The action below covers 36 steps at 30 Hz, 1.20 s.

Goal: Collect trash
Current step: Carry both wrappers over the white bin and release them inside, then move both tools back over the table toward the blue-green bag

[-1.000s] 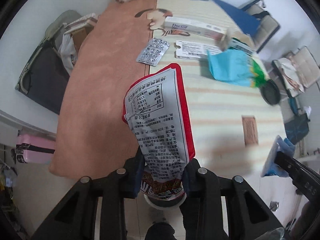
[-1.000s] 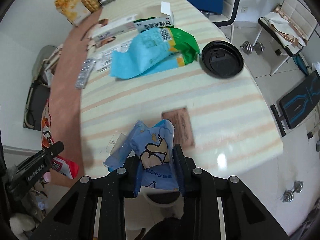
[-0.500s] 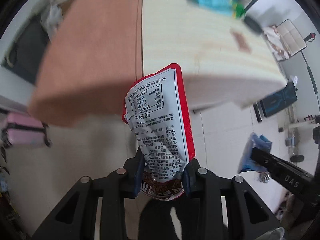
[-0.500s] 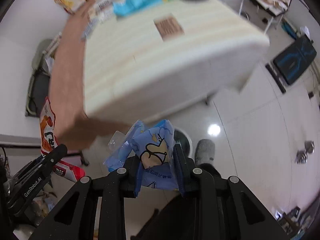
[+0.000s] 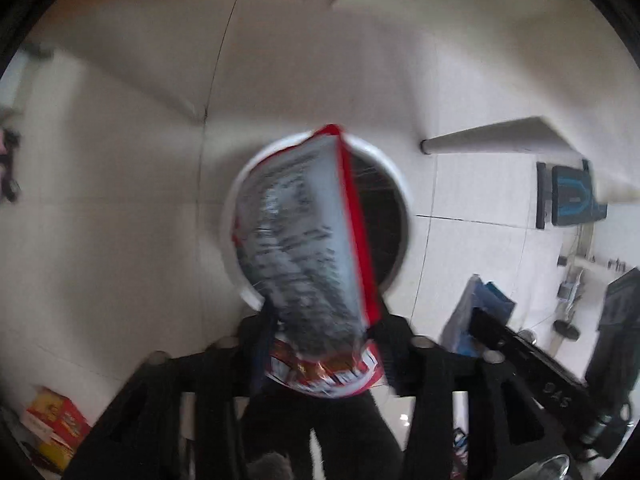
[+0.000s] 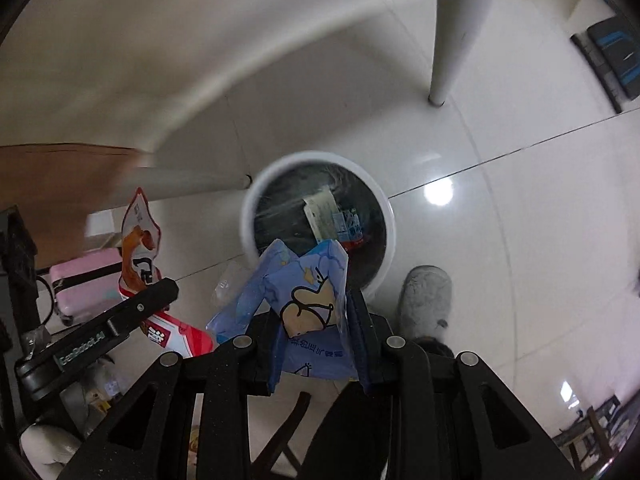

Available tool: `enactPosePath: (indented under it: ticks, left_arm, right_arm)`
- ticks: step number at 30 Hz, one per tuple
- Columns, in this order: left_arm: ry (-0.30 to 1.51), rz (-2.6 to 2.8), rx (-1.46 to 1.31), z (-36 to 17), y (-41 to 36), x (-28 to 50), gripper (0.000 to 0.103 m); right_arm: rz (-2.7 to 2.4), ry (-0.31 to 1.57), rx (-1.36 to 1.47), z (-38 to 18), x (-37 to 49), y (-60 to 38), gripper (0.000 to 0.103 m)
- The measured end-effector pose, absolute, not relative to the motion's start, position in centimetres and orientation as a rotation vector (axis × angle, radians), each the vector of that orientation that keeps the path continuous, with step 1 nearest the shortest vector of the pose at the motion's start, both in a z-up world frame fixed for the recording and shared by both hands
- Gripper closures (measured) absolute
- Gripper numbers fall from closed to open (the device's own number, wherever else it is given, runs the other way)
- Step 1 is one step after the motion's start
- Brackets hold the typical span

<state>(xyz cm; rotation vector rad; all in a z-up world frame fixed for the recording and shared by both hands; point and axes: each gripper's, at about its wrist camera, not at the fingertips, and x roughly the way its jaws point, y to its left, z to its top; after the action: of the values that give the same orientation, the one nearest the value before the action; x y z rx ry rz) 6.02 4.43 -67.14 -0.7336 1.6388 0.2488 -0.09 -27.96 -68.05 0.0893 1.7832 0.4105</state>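
Red-edged snack bag (image 5: 308,240), motion-blurred, is clamped in left gripper (image 5: 320,344) and hides most of the bin (image 5: 394,168) mouth; right gripper (image 6: 316,344) clamps blue wrapper (image 6: 304,292) above the bin's near rim.

The floor (image 6: 500,208) is glossy pale tile crossed by thin dark grout lines, with a bright light glare on it. Standing on it is a round white-rimmed trash bin (image 6: 390,216) lined in black, holding some discarded packaging. Just beside the bin rests a grey fuzzy slipper (image 6: 426,300). A pale table leg (image 6: 450,40) meets the floor farther back. A pink suitcase (image 6: 86,280) stands at the left. In the left wrist view a red-and-yellow box (image 5: 54,426) sits low on the floor, and a dark mat with blue markings (image 5: 568,196) lies at the right.
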Motion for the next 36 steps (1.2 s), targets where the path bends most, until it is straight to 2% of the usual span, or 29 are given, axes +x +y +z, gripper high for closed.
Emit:
enactPosePath:
  ticks: [1,2,3,4,8,9,13,21,36]
  left_arm:
    - [1.644,0.245,-0.751,-68.9,4.6,5.8,0.029]
    - [1.645,0.255,-0.750,-69.7,4.6,5.6,0.022]
    - [1.641,0.268,-0.753,-70.7,4.8,5.3,0.014]
    - [1.628,0.267,-0.755,-71.0,4.8,4.9,0.012]
    - [1.628,0.340,-0.682,-71.4,5.1,3.5,0.007]
    - [1.615,0.362,-0.656,-71.0,5.1,3.2,0.005]
    - [1.578,0.429,-0.559,-69.4,5.5,2.2,0.005]
    - [1.591,0.447,-0.473,-65.9,4.8,1.4,0.005]
    - [1.557,0.443,-0.462,-57.3,3.5,0.4,0.005]
  right_arm:
    - [0.412,1.798,0.094,-70.4,-0.2,-27.9,0.069]
    - [0.406,1.811,0.098,-72.4,-0.2,-27.8,0.067]
    - [0.407,1.824,0.100,-73.7,-0.1,-27.6,0.058]
    - [0.404,1.840,0.094,-75.5,-0.2,-27.6,0.048]
    - [0.371,1.854,0.054,-78.6,-0.4,-27.4,0.029]
    - [0.367,1.849,0.039,-78.8,-0.4,-27.3,0.021]
    - [0.349,1.825,-0.055,-79.3,-1.1,-27.2,0.000]
    - [0.316,1.737,-0.262,-75.4,-1.2,-25.9,0.000]
    - [0.343,1.643,-0.313,-63.5,-1.4,-24.9,0.000]
